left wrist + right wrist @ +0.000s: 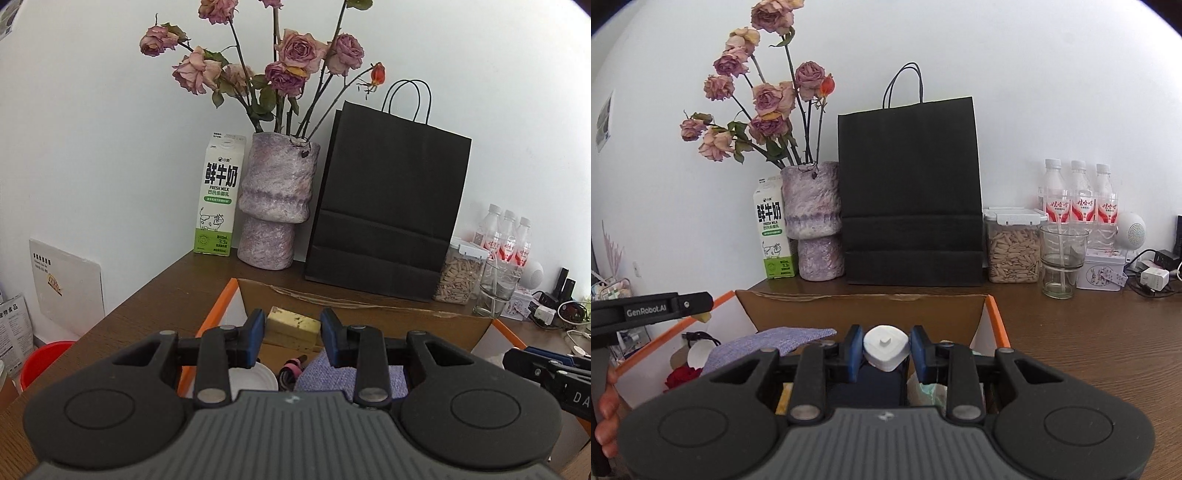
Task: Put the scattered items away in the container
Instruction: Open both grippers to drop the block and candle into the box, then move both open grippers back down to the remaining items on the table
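An open cardboard box (369,314) with orange flap edges sits on the wooden table; it also shows in the right wrist view (864,310). My left gripper (293,332) holds a yellow-green sponge block (293,326) between its blue pads, above the box. My right gripper (886,350) is shut on a white rounded-square plug-like object (885,347), also above the box. Inside the box lie a purple cloth (768,345), a white round lid (255,378), a red item (681,376) and a pink-black item (290,371).
At the back stand a milk carton (218,199), a purple vase with dried roses (275,199), a black paper bag (388,206), a jar of seeds (1012,247), a glass (1062,258), three bottles (1080,195), a tin (1102,269) and chargers with cables (1152,277). A red bucket (44,360) is left of the table.
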`<state>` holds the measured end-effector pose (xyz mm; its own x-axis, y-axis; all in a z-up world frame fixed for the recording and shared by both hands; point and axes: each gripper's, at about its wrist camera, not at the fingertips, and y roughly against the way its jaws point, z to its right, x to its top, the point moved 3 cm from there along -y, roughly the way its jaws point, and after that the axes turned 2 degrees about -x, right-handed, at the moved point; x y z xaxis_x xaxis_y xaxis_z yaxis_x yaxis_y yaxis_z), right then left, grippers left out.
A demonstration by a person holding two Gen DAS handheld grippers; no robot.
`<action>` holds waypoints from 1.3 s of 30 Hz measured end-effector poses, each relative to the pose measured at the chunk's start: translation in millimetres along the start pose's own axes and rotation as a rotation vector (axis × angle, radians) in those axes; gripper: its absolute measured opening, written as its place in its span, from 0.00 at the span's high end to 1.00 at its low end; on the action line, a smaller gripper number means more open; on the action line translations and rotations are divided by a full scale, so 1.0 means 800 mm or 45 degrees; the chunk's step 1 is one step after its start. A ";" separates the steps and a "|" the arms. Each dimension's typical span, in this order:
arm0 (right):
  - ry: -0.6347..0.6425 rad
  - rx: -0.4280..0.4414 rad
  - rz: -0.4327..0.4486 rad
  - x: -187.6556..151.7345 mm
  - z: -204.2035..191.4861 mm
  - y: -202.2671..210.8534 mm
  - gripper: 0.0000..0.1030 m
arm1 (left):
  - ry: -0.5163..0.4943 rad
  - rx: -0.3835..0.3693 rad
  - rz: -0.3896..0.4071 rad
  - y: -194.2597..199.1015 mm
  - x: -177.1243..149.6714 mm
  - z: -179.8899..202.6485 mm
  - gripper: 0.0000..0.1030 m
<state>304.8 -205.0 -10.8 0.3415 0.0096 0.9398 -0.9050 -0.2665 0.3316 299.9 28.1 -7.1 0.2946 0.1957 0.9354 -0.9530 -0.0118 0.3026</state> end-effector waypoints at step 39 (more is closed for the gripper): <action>0.081 -0.062 0.025 -0.012 -0.022 0.022 0.00 | -0.160 0.056 0.217 0.041 -0.015 0.033 0.00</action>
<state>281.5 -193.1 -12.5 0.3081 0.0668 0.9490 -0.9232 -0.2201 0.3152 266.8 -0.5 -3.4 0.1383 0.0632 0.9884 -0.9867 -0.0777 0.1430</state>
